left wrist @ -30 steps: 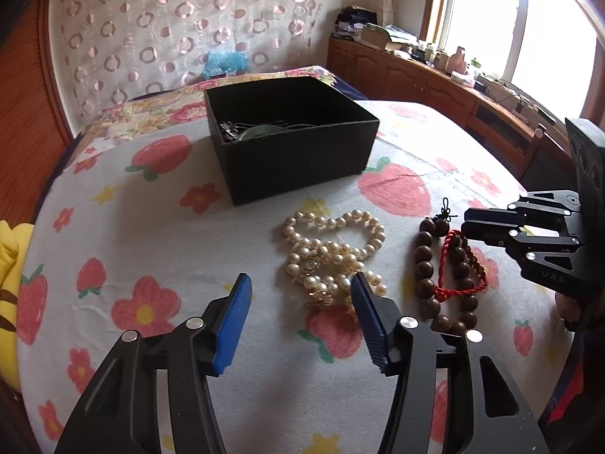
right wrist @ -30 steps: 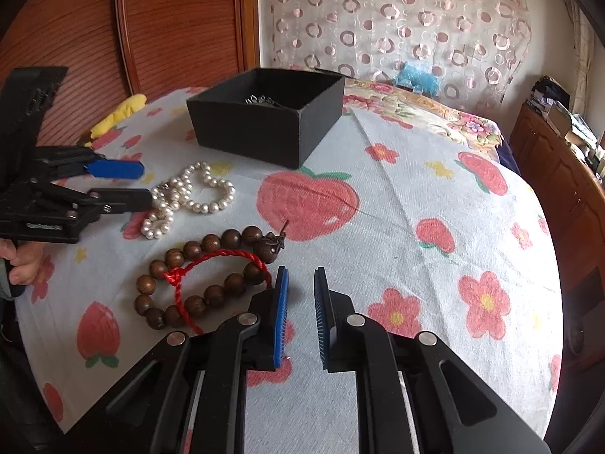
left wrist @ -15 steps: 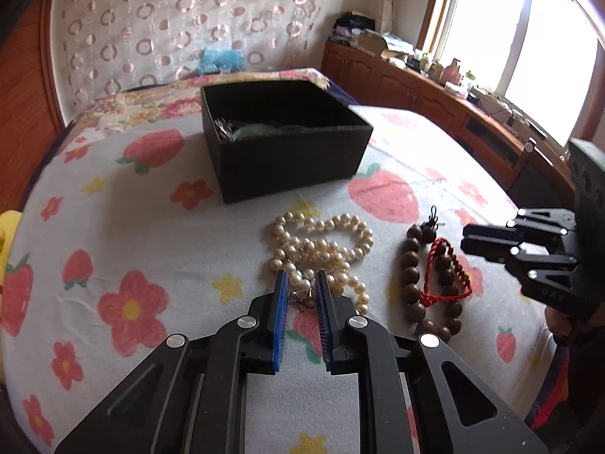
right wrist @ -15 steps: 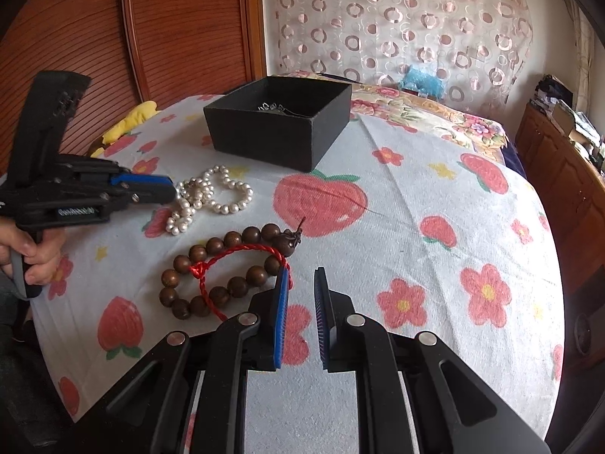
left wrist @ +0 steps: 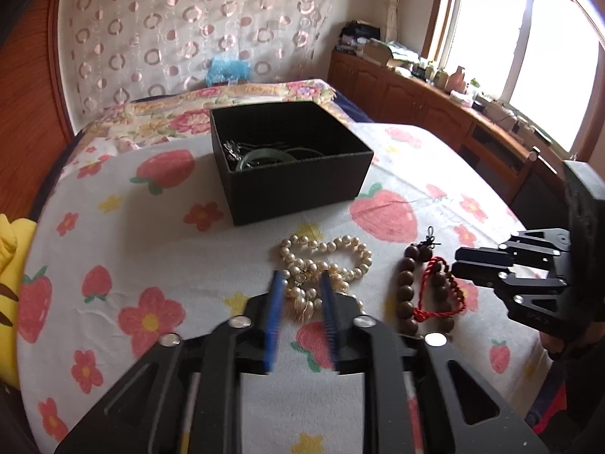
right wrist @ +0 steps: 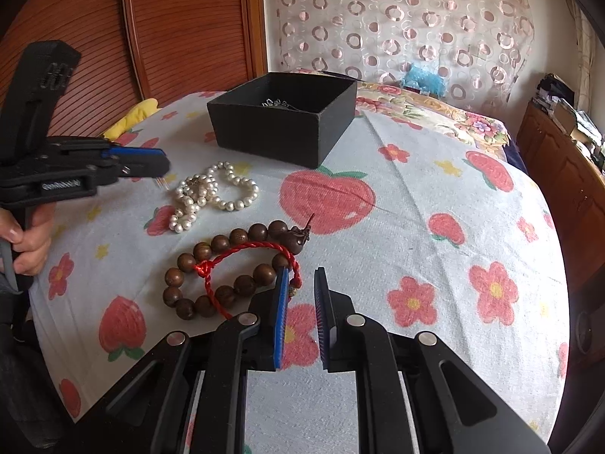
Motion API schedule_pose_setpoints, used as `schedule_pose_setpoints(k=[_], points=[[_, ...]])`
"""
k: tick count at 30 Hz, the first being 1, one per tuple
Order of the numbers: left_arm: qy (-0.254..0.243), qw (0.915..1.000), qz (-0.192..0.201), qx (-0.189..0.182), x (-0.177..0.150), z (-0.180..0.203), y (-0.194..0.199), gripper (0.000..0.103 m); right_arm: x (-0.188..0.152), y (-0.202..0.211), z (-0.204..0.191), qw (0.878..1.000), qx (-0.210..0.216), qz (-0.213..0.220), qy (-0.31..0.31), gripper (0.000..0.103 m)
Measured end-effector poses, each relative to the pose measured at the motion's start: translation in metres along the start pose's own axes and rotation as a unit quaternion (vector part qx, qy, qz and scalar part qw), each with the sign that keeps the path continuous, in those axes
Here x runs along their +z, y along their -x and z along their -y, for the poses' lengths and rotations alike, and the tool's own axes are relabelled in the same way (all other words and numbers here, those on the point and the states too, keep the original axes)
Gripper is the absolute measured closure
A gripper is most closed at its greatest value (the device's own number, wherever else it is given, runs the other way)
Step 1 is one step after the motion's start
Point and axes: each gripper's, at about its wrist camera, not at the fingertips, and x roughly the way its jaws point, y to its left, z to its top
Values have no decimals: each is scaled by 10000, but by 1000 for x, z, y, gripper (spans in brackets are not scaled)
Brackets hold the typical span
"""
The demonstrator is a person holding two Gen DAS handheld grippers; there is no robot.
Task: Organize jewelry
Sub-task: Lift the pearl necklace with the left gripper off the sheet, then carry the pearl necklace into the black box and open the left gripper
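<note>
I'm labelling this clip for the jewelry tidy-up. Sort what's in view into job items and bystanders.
Belongs to the job:
- pearl necklace
- wooden bead bracelet
- red cord bracelet
- black box

Just lying about:
- yellow cloth
- blue item by the curtain
- clutter on the wooden cabinets

White tablecloth printed with red strawberries and red and yellow flowers; black box; cream-white pearl necklace. Dark brown wooden bead bracelet beside a red cord bracelet; black grippers, left and right, with blue pads. Pale curtain patterned with pink and white rings; reddish-brown wooden panel; yellow cloth at the edge.
</note>
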Motion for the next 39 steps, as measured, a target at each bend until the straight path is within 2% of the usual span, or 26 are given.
schedule_pose_setpoints(k=[1, 5, 7, 8, 9, 11, 12, 14, 29, 32, 39], points=[[-17, 10000, -54, 81, 0, 0, -5, 71, 0, -1, -1, 10000, -1, -10, 2, 88], [-94, 9994, -268, 218, -1, 0, -24, 71, -1, -1, -3, 10000, 7, -9, 11, 88], [-54, 9996, -235, 161, -1, -2, -25, 72, -1, -1, -3, 10000, 7, -3, 1, 88], [-12, 9997, -238, 75, -1, -4, -25, 75, -1, -1, -3, 10000, 9, 1, -2, 88], [17, 9997, -248, 3, -1, -6, -25, 86, -1, 0, -2, 10000, 8, 3, -2, 88], [2, 9997, -246, -34, -2, -7, -25, 86, -2, 0, -2, 10000, 5, -3, 2, 88], [-63, 9998, -200, 11, -2, -6, -23, 97, -2, 0, -2, 10000, 7, -7, 7, 88], [-71, 9998, -185, -38, -2, -6, -21, 97, -2, 0, -2, 10000, 8, -6, 5, 88], [-96, 9976, 681, -99, 28, 1, 48, 97, -4, -4, 3, 9999, 74, -51, -82, 87], [-137, 9964, 838, -66, 32, 5, 60, 97, 0, -6, 4, 9999, 1, -104, -109, 84], [-184, 9936, 1115, -46, 47, 9, 77, 97, 7, -13, 2, 9996, -7, -272, -55, 84]])
